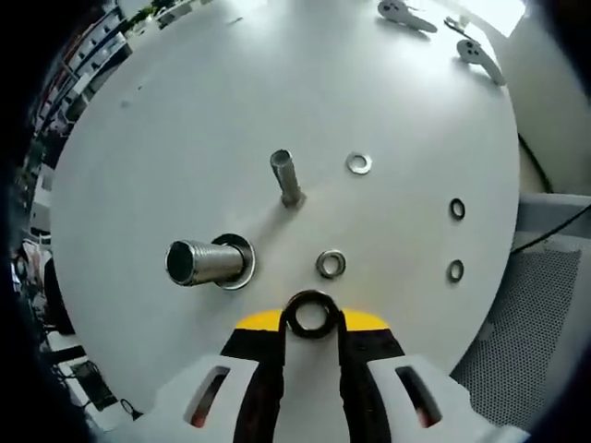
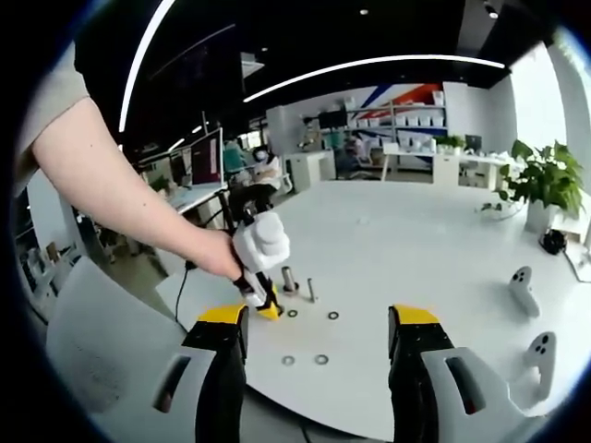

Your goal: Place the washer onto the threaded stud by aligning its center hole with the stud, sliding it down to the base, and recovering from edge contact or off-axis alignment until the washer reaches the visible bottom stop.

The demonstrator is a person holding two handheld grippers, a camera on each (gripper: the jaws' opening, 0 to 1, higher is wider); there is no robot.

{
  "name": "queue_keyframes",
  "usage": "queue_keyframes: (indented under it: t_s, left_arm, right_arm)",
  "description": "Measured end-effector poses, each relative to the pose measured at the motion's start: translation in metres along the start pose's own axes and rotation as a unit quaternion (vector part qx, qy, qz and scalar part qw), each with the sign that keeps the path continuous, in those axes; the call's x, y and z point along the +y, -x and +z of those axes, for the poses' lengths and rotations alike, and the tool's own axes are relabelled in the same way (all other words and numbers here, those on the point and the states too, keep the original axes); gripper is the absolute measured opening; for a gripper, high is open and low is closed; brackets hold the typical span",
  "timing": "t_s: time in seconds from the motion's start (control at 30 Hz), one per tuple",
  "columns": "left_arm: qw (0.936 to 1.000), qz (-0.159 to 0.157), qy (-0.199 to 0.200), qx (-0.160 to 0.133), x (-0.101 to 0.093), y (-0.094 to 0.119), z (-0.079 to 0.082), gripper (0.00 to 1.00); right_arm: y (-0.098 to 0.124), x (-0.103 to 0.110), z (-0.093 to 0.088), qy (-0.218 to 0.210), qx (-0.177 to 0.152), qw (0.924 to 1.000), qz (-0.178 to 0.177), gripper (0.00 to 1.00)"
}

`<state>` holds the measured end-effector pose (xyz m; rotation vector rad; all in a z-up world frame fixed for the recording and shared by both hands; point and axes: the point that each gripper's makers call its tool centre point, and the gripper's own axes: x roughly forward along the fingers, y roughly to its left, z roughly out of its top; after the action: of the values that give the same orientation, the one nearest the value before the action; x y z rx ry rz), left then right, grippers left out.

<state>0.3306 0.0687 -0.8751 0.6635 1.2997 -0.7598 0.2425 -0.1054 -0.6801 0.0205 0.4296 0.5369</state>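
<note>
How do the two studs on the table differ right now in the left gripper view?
The wide stud is thick, looks hollow at its open end, and has a washer ring at its base; the thin stud is slimmer, with no washer at its base. The wide stud sits nearer the left gripper. Both are metallic and rise from the white table.

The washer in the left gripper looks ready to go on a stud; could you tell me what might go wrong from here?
1. The washer is pinched only by its edges in the left gripper, so touching a stud tip could twist it loose.
2. Two studs stand close together: the thin stud and the thick stud, which already has a washer at its base. Aiming for the wrong one is possible.
3. A loose washer lies just ahead and could be knocked.
</note>
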Motion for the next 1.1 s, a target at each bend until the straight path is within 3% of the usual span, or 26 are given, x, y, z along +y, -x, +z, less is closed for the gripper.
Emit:
queue_keyframes:
  t_s: [0.43, 0.53, 0.67, 0.9, 1.1]
  left_arm:
    - [0.9998, 0.013, -0.002, -0.011, 0.021, 0.016, -0.002, 0.19]
    - [0.9997, 0.014, 0.004, -0.021, 0.020, 0.025, 0.004, 0.19]
    - [0.9987, 0.028, -0.034, -0.026, 0.010, 0.042, 0.013, 0.19]
    - [0.9987, 0.034, -0.015, -0.035, 0.026, 0.060, 0.024, 0.19]
    - [0.9989, 0.027, -0.013, -0.037, 0.020, 0.068, 0.029, 0.19]
  right_arm:
    - [0.000, 0.000, 0.000, -0.001, 0.000, 1.0000, 0.001, 0.63]
    - [0.000, 0.001, 0.000, -0.002, 0.000, 1.0000, 0.002, 0.63]
    - [0.000, 0.002, 0.001, -0.002, -0.002, 1.0000, 0.005, 0.63]
    - [0.000, 0.001, 0.000, -0.004, 0.000, 1.0000, 0.004, 0.63]
    - [0.000, 0.000, 0.000, -0.005, -0.002, 1.0000, 0.002, 0.63]
